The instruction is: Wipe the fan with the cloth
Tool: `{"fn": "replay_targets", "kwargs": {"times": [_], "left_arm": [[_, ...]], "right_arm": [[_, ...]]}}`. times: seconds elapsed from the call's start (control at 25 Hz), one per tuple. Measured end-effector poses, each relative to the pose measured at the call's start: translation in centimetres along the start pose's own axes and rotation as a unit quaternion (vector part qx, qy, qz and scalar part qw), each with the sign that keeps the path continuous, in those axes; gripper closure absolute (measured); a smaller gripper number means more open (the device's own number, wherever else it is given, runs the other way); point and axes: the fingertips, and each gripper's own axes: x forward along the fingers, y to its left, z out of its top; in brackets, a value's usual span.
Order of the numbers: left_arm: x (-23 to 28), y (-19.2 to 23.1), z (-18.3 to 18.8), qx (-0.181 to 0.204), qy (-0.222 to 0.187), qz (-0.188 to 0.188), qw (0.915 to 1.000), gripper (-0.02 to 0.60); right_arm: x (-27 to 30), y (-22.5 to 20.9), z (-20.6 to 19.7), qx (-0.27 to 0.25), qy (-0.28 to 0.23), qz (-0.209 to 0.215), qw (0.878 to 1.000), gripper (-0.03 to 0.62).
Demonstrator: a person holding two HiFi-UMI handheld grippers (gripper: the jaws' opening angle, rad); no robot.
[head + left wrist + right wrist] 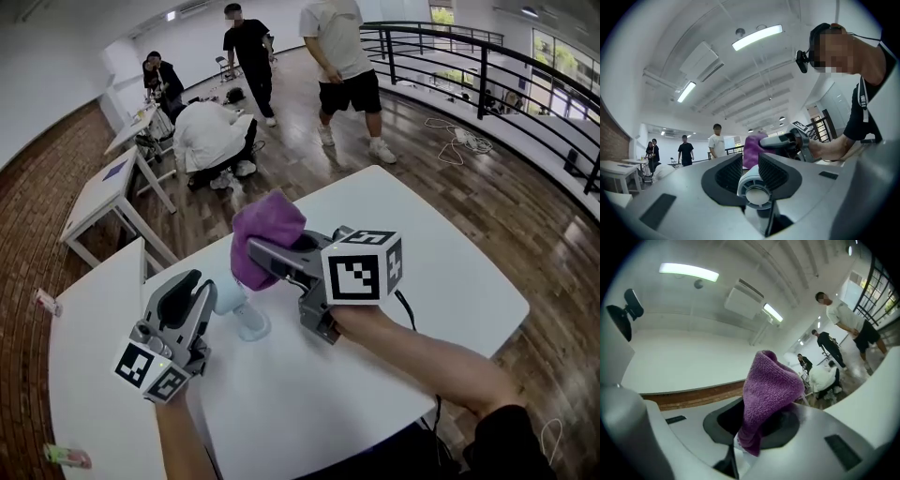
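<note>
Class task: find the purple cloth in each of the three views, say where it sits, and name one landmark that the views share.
Head view: purple cloth, centre, held in the right gripper, next to the fan.
Left gripper view: centre, behind the fan.
Right gripper view: centre, pinched between the jaws.
Shared landmark: standing person in white T-shirt.

White table (450, 281), bystanders (339, 47), black railing (485, 89)

No words, numbers or brand names to read, only black and white square marks on the cube (150, 367) of the left gripper (200, 287), same marks on the cube (363, 267) of the right gripper (255, 257)
</note>
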Motion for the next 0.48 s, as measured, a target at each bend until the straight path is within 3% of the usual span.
{"fn": "replay_targets", "kwargs": {"times": [0.12, 0.32, 0.48], "left_arm": [[0.2, 0.0, 0.1, -0.003, -0.002, 0.001, 1.0000, 0.466], [0.1, 0.0, 0.1, -0.011, -0.005, 0.001, 0.9999, 0.476], [0.0, 0.1, 0.1, -0.013, -0.006, 0.002, 0.9999, 0.479]], "right_arm": [[1.2, 1.7, -0.9, -0.003, 0.023, 0.026, 0.999, 0.525], [1.2, -1.4, -6.3, 0.028, 0.090, -0.020, 0.995, 0.525], [0.8, -3.5, -12.2, 0.008, 0.217, -0.059, 0.974, 0.525]]}}
